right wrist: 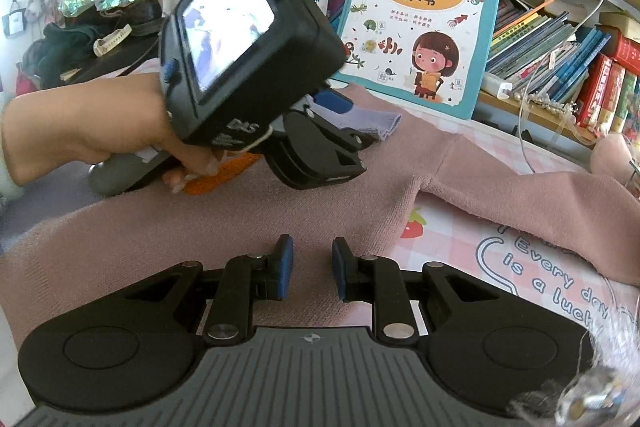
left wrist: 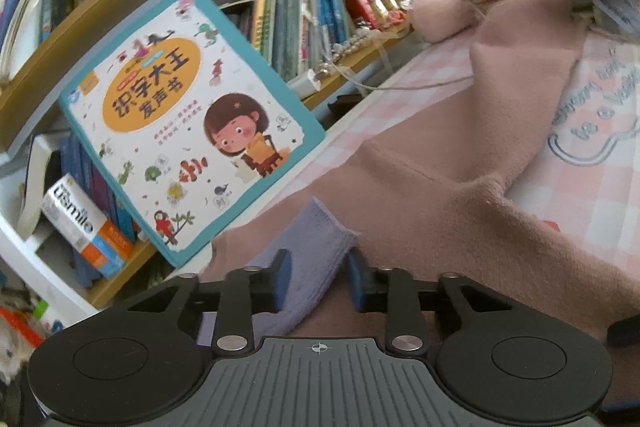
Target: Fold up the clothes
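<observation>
A dusty-pink knitted garment (left wrist: 460, 155) lies spread over a pink checked sheet (left wrist: 580, 187), one sleeve stretching toward the back. Its lavender ribbed cuff (left wrist: 308, 251) runs between the blue pads of my left gripper (left wrist: 318, 267), which is shut on it. In the right wrist view the left gripper (right wrist: 360, 119) is held by a person's hand (right wrist: 80, 131), with the cuff (right wrist: 380, 121) poking out past its fingers. My right gripper (right wrist: 312, 267) hovers low over the garment's body (right wrist: 200, 227), a narrow gap between its pads and nothing in it.
A teal-edged children's book (left wrist: 188, 115) leans on a crowded bookshelf (left wrist: 312, 7) right beside the bed edge. A white charger cable (left wrist: 400, 87) trails across the sheet. The printed sheet (right wrist: 540, 279) lies bare at the right. A dark clutter pile (right wrist: 80, 27) sits at far left.
</observation>
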Demonstrator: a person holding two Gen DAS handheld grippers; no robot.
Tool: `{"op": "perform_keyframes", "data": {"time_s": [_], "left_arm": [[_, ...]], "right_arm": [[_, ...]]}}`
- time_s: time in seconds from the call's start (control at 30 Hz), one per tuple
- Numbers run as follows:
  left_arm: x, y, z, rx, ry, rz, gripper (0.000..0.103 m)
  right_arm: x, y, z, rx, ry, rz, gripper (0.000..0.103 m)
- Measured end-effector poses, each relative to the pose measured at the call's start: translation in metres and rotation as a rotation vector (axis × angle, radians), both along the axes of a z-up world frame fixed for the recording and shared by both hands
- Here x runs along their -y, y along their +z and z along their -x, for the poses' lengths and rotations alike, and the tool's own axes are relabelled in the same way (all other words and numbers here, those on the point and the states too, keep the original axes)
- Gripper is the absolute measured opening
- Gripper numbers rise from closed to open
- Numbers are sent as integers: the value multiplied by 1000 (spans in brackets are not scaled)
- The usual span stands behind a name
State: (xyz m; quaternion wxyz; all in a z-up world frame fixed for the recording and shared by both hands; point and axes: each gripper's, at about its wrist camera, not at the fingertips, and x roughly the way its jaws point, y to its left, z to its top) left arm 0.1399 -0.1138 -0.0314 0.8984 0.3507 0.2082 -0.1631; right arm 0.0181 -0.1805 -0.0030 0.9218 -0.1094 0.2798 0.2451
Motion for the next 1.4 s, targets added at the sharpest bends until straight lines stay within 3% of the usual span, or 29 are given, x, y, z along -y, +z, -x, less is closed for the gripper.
{"op": "perform_keyframes", "data": {"time_s": [0.03, 0.13, 0.2, 0.3, 0.43, 0.5, 0.67, 0.83, 0.97, 1.17, 1.2, 1.3, 1.37, 1.4], "left_arm": [[1, -1, 0, 2, -5, -8, 4], [-10, 6, 1, 7, -2, 39, 4], [-29, 23, 1, 23, 41, 127, 4], [-75, 57, 1, 61, 121, 244, 4], [-156, 102, 7, 144, 274, 320, 4], [-199, 118, 10, 188, 371, 310, 4], [-291, 134, 12, 278, 621, 140, 4], [-363, 132, 16, 262, 818, 150, 4], [-396, 123, 22, 241, 906, 170, 4], [-421, 114, 29, 228, 949, 195, 5], [-423, 114, 29, 222, 955, 201, 12], [-426, 115, 34, 203, 970, 206, 17], [-423, 118, 43, 218, 976, 199, 39], [-421, 120, 47, 226, 978, 197, 56]], "right_arm": [[0, 0, 0, 0, 0, 0, 20], [0, 0, 0, 0, -1, 2, 20], [0, 0, -1, 3, -5, 6, 23], [0, 0, 0, 5, -11, 9, 24], [1, 0, 0, 5, -11, 9, 24], [1, 0, -1, 4, -11, 7, 24], [2, 0, -2, -5, -11, -5, 24], [1, 0, -1, -3, -12, -2, 24], [0, 0, 0, 3, -12, 6, 24], [-3, -1, 1, 14, -14, 22, 25], [-3, -1, 1, 15, -14, 23, 25], [-3, -1, 1, 17, -16, 26, 26], [-3, -1, 1, 19, -17, 29, 26], [-3, -1, 1, 20, -18, 30, 26]]}}
